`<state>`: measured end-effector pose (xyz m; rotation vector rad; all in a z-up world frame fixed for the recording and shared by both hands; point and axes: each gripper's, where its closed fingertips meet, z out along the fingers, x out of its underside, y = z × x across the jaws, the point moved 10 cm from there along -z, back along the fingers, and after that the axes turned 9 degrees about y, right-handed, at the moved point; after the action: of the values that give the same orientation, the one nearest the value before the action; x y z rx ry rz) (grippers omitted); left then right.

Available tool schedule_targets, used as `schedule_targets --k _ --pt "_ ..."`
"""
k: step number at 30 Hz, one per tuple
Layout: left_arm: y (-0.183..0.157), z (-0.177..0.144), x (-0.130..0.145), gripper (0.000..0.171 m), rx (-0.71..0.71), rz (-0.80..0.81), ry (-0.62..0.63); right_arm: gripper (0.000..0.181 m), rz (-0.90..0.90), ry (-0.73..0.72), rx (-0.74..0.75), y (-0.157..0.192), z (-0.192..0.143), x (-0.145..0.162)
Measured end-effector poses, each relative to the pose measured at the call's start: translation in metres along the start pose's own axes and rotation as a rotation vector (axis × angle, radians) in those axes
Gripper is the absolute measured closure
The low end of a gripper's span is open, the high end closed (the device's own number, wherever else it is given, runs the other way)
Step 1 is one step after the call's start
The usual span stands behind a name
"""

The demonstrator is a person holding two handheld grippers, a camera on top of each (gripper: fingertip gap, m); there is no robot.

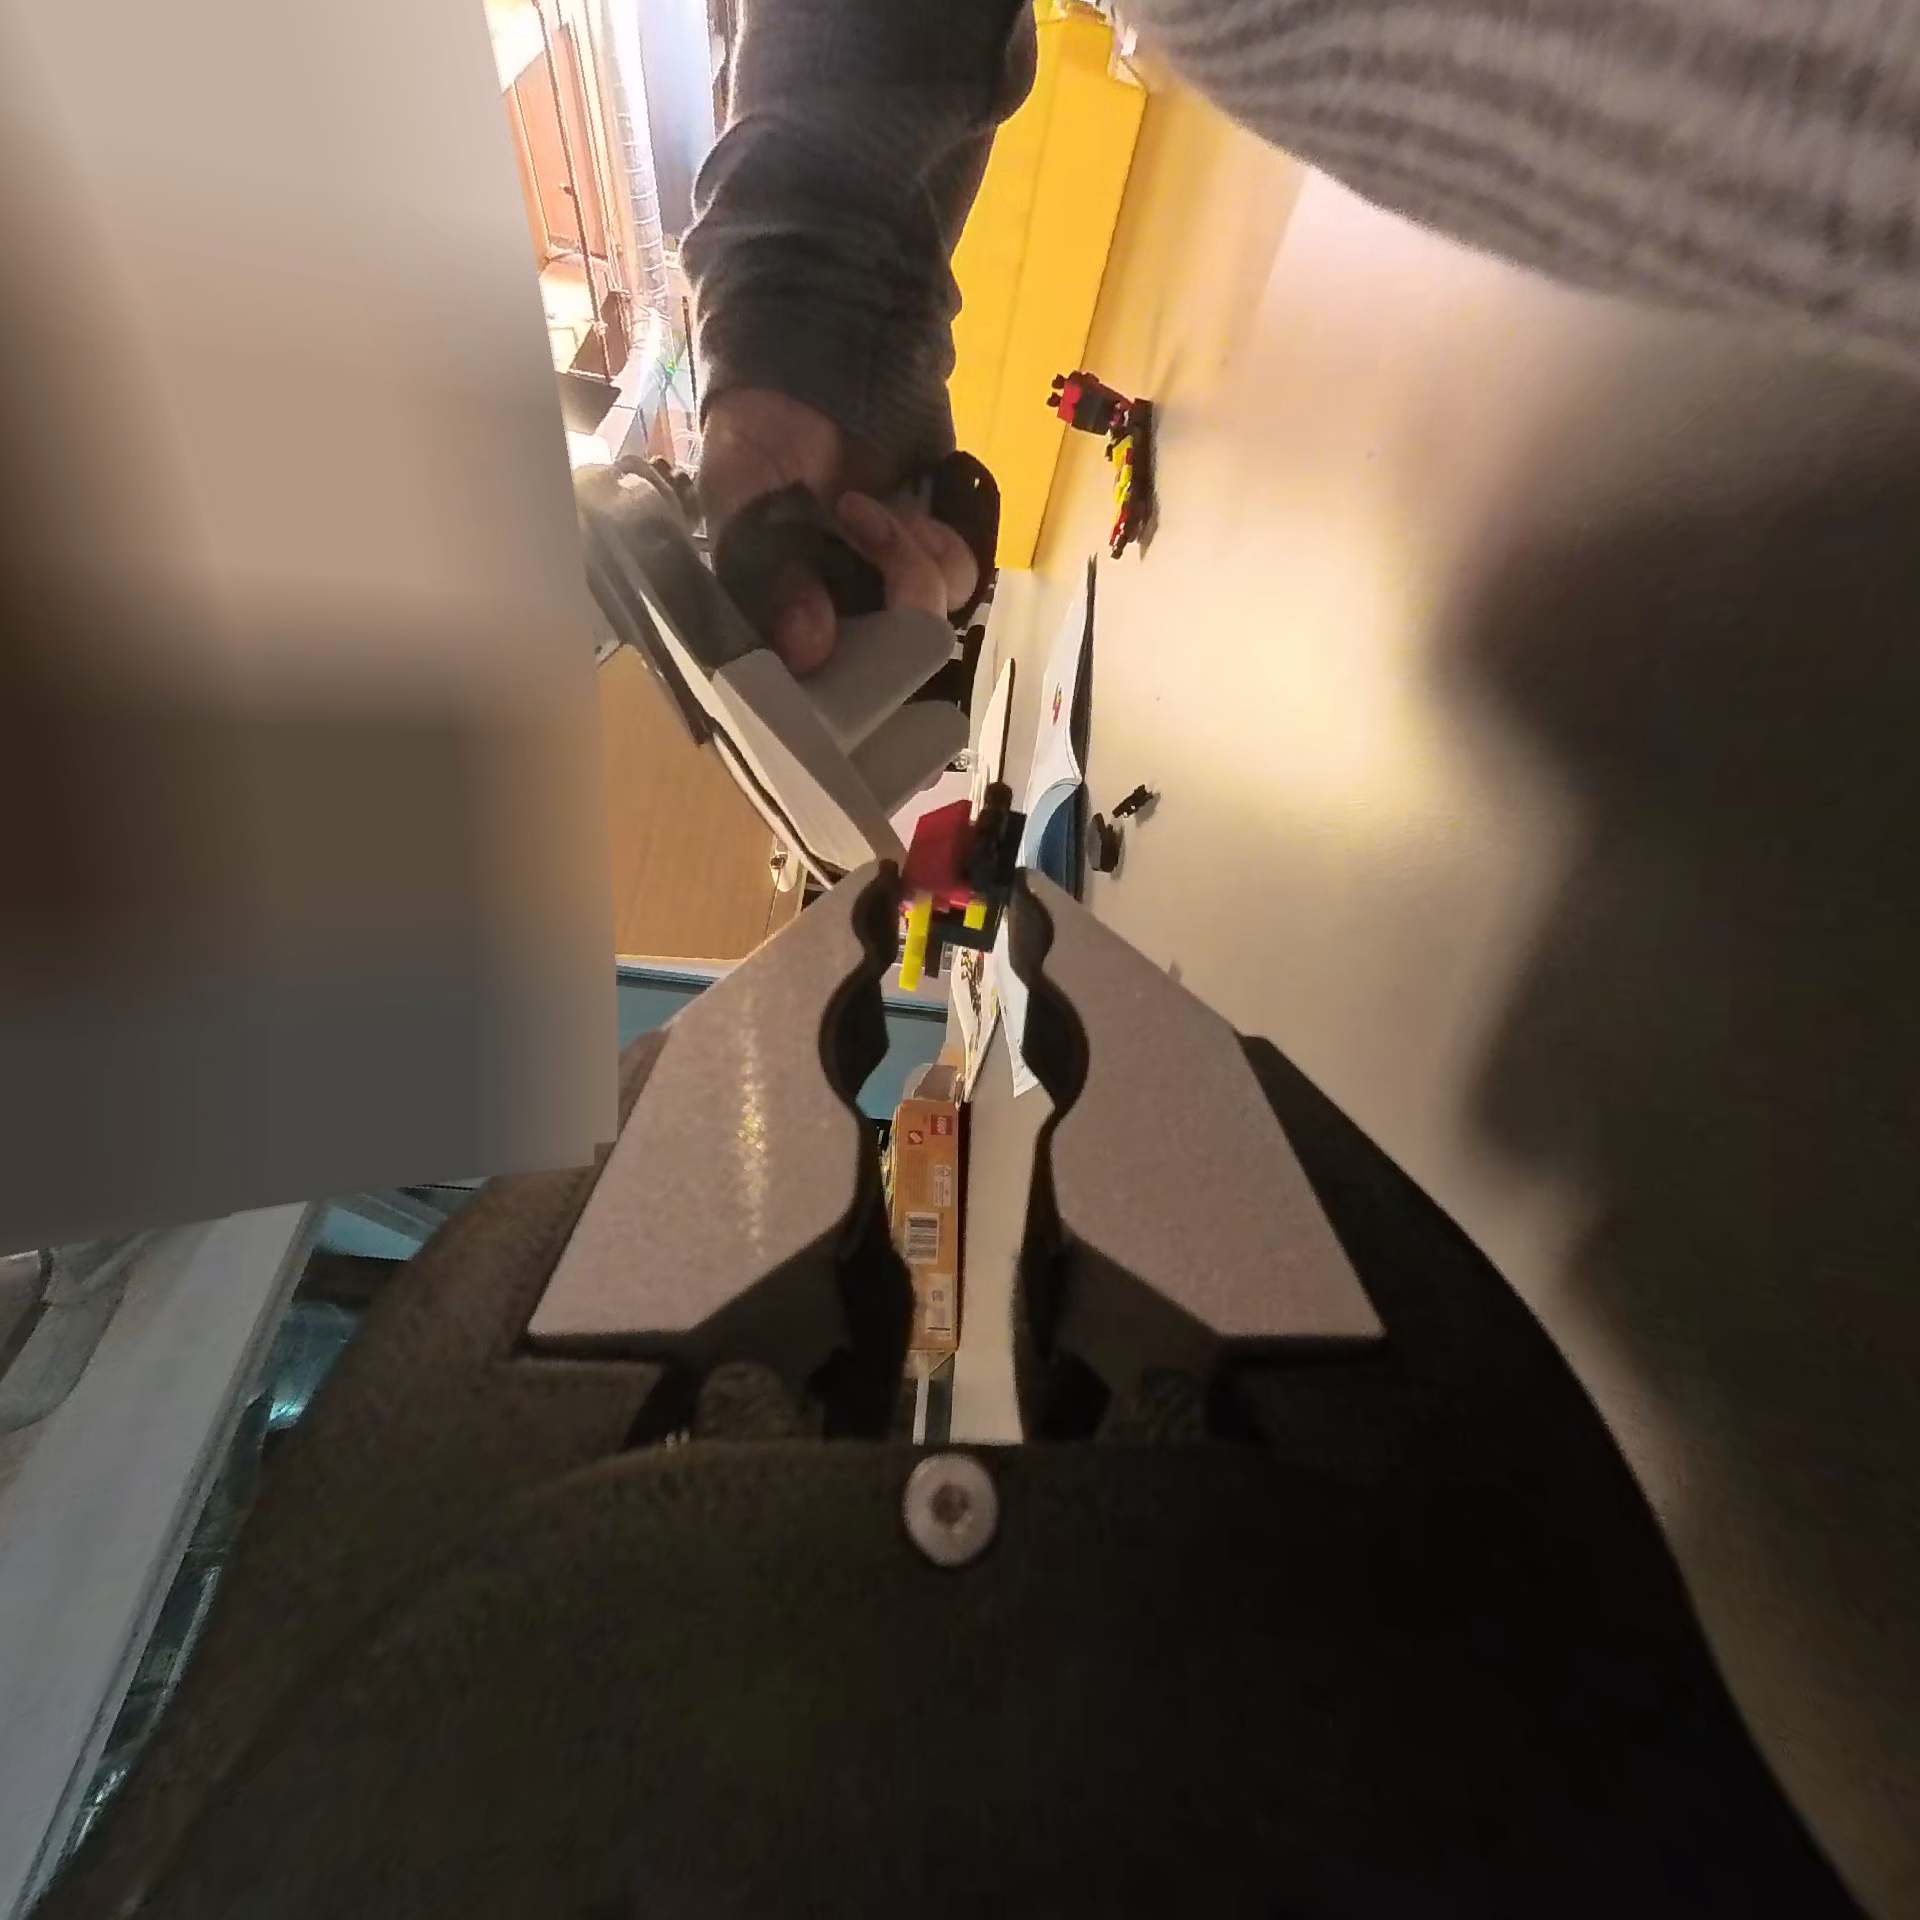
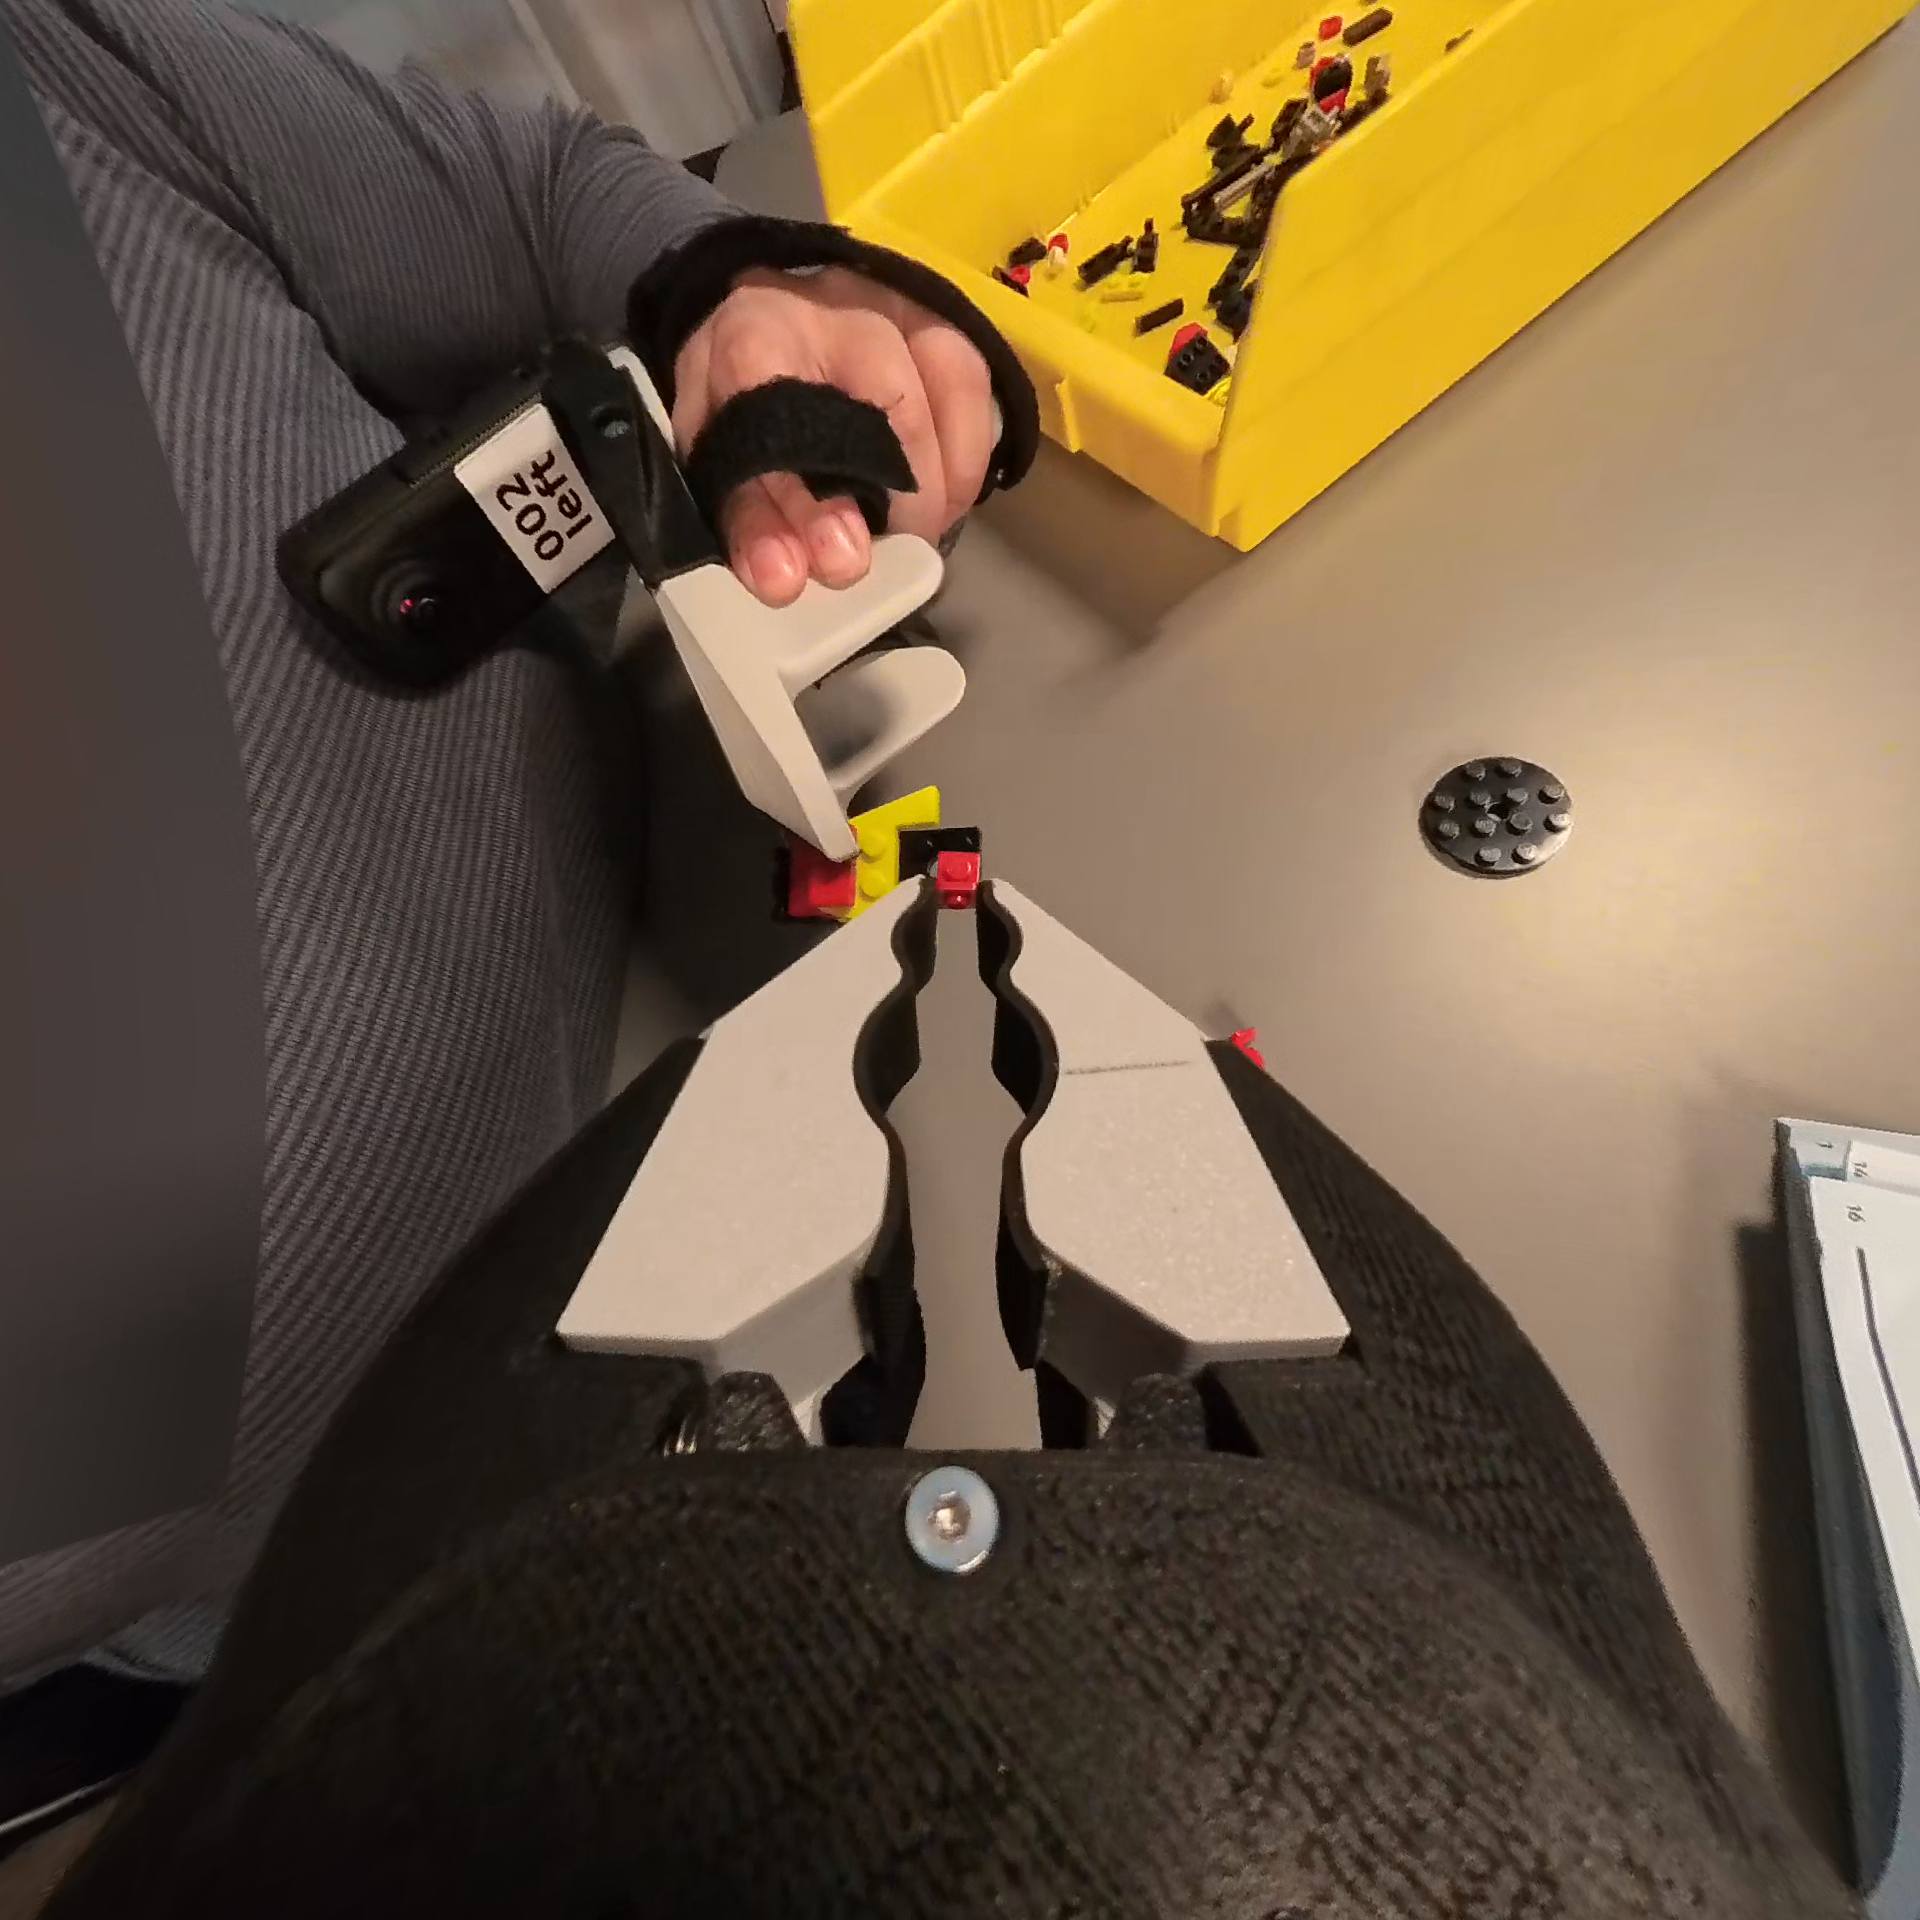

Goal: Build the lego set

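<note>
My left gripper (image 1: pixel 956 888) is shut on a small lego assembly (image 1: pixel 951 883) of red, yellow and black bricks and holds it in the air above the table. In the right wrist view the left gripper (image 2: pixel 844 831) comes in from the upper left with the assembly (image 2: pixel 873 862) at its tips. My right gripper (image 2: pixel 954 891) is shut on a small red brick (image 2: pixel 957 875) and holds it against the assembly's black part. In the left wrist view the right gripper (image 1: pixel 873 847) meets the assembly from the upper left.
A yellow bin (image 2: pixel 1351 416) with several loose bricks stands at the back right. A black round plate (image 2: pixel 1496 816) and a small red piece (image 2: pixel 1244 1042) lie on the table. An instruction booklet (image 2: pixel 1870 1403) lies at the right. A partly built model (image 1: pixel 1107 416) stands by the bin. My left and right fingertips are right by each other.
</note>
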<state>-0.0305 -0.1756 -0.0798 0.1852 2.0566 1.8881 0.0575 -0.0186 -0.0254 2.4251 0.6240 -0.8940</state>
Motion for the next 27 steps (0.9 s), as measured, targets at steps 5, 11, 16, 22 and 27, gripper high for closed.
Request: schedule_targets --k 5,11,16,22,27 --pt "0.000 0.000 0.000 0.151 -0.003 0.000 -0.001 0.176 -0.040 0.016 0.035 0.003 0.000 -0.002" --pt "0.002 0.000 -0.001 0.151 -0.020 0.004 -0.004 0.176 -0.056 0.014 0.051 0.007 -0.002 -0.004" --pt "0.003 0.000 -0.001 0.151 -0.040 0.006 -0.005 0.176 -0.076 0.008 0.069 0.011 -0.004 -0.006" --pt "0.004 0.000 -0.001 0.151 -0.056 0.011 -0.005 0.175 -0.092 0.001 0.098 0.014 -0.005 -0.008" --pt "0.005 0.000 -0.001 0.151 -0.058 0.012 -0.006 0.175 -0.093 0.001 0.099 0.014 -0.005 -0.008"
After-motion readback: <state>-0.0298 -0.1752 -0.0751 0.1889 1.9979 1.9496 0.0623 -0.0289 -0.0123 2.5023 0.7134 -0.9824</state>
